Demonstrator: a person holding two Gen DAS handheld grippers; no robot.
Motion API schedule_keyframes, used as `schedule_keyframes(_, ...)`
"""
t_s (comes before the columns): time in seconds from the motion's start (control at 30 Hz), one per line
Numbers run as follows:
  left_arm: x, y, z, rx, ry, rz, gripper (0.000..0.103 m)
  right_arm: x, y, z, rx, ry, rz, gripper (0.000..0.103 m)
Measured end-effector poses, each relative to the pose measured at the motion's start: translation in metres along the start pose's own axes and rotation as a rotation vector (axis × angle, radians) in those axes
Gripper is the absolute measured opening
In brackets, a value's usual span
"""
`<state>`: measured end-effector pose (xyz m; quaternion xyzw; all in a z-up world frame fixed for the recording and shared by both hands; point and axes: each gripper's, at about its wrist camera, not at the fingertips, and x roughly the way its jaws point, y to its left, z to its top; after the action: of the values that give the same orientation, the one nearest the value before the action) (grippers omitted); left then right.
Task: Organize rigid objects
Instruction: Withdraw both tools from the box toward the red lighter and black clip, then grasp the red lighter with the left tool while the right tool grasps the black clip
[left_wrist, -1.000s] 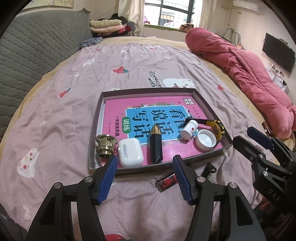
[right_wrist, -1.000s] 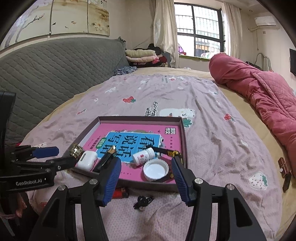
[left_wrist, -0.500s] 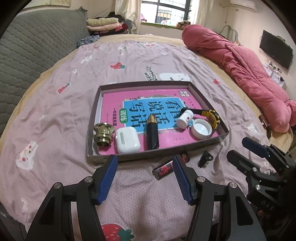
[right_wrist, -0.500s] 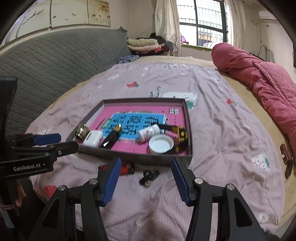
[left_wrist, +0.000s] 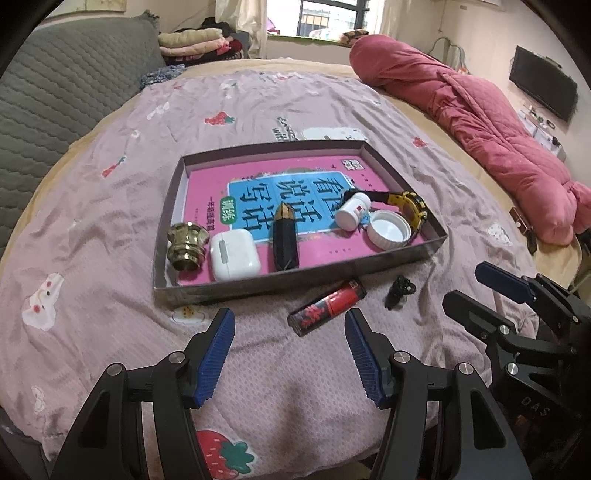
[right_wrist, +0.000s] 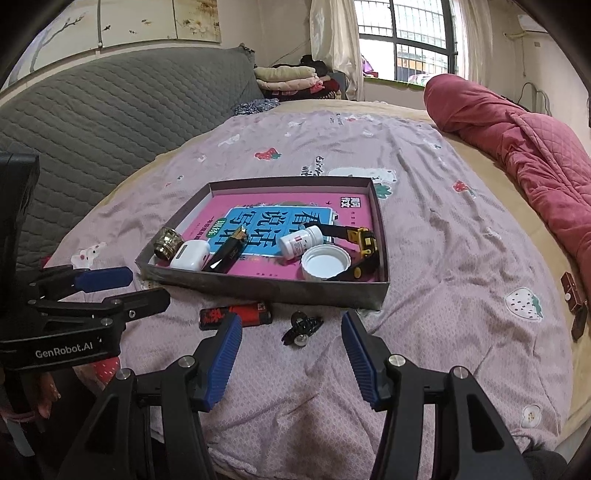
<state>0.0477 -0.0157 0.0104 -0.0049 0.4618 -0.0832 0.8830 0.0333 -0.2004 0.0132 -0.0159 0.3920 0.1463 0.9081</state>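
Left wrist view: one tray (left_wrist: 402, 260) on the bed (left_wrist: 110, 184) holds six things; one lighter (left_wrist: 327, 306) and one black clip (left_wrist: 399, 291) lie just outside its near edge. The left claw (left_wrist: 290, 341) is released, empty. Right wrist view: the right claw (right_wrist: 291, 341), also released, hovers near the clip (right_wrist: 302, 326); its fingers hide part of the lighter (right_wrist: 236, 315).

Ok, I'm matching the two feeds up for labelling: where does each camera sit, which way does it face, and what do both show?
Left wrist: sits on the left gripper, facing down across the bed at the box; its own open fingers and the right gripper show.
Right wrist: sits on the right gripper, aimed likewise; the left gripper shows at the left edge.
Shared: box, red lighter, black clip.
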Motion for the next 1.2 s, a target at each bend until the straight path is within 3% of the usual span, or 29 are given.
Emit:
schedule_keyframes(0.6,0.021,-0.005,-0.012,0.022,0.051,-0.006,0.064,0.019,0.003,-0.01,-0.037,0.051,-0.007,0.056)
schedule_keyframes(1.2,0.053,-0.007,-0.003,0.05,0.088,-0.013,0.064,0.035,-0.003,-0.01,-0.028,0.073,-0.001,0.056)
